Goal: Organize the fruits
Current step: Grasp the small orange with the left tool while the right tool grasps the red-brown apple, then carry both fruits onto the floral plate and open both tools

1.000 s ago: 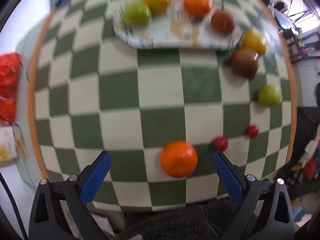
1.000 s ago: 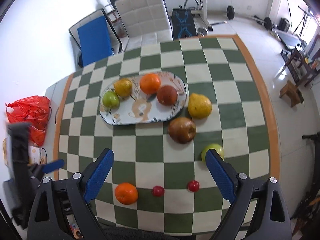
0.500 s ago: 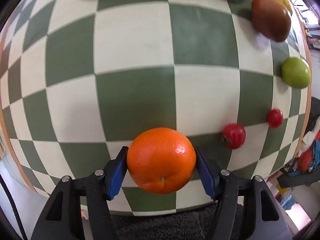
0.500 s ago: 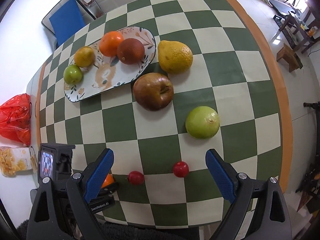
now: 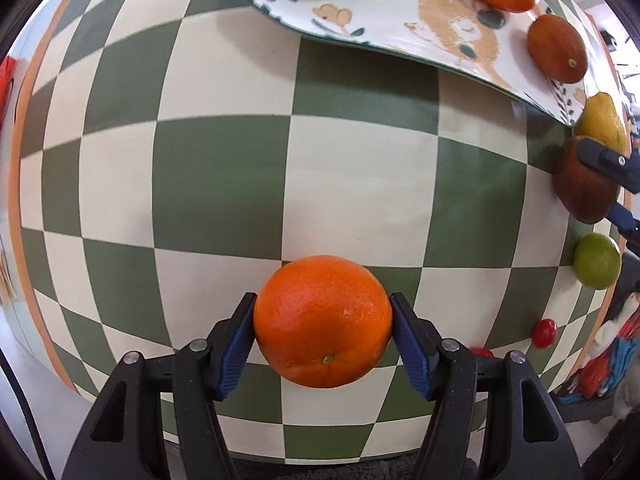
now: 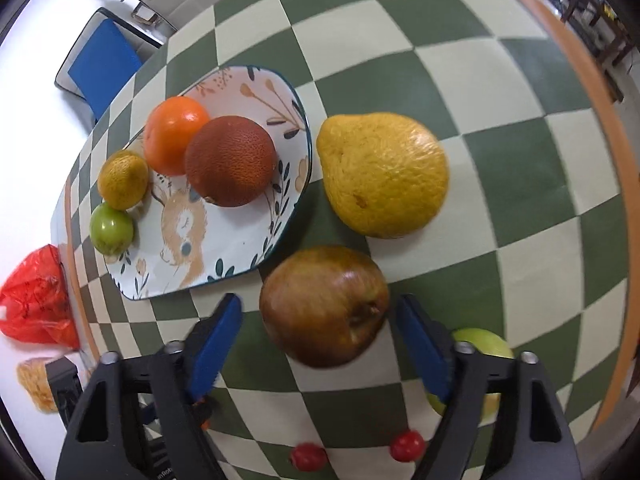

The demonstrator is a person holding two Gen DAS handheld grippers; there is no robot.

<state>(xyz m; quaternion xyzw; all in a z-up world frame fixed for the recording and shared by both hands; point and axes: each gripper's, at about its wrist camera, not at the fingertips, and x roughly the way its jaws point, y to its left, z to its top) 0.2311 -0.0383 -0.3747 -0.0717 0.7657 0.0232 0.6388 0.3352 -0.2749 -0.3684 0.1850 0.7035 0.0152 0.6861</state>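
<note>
Orange (image 5: 322, 321) at left, clamped at its widest girth between the blue pads of my left claw (image 5: 322, 332) and pointed toward the near rim of the plate (image 5: 360, 12). Its skin is smooth and round, so I judge that a tilt or a jolt on the way could let it roll out forward and strike the fruit already on the plate.

Centre: plate on the checkered counter (image 6: 520, 128), carrying a green fruit (image 6: 111, 229), a small yellow citrus (image 6: 123, 179), an orange-red fruit (image 6: 174, 132) and a dark red-brown orange (image 6: 230, 161). Free space lies toward its near end; a hard set-down there could nudge the others.

Right: my right claw (image 6: 318, 344) stands spread, a pad either side of the brown apple (image 6: 324, 304), not yet gripping. Its left pad sits close to the plate rim, and the big yellow citrus (image 6: 382, 174) lies just beyond, so I judge a careless closing could knock either. Behind the right finger lies a green apple (image 6: 480, 344); two cherry tomatoes (image 6: 407, 445) lie nearer me.
</note>
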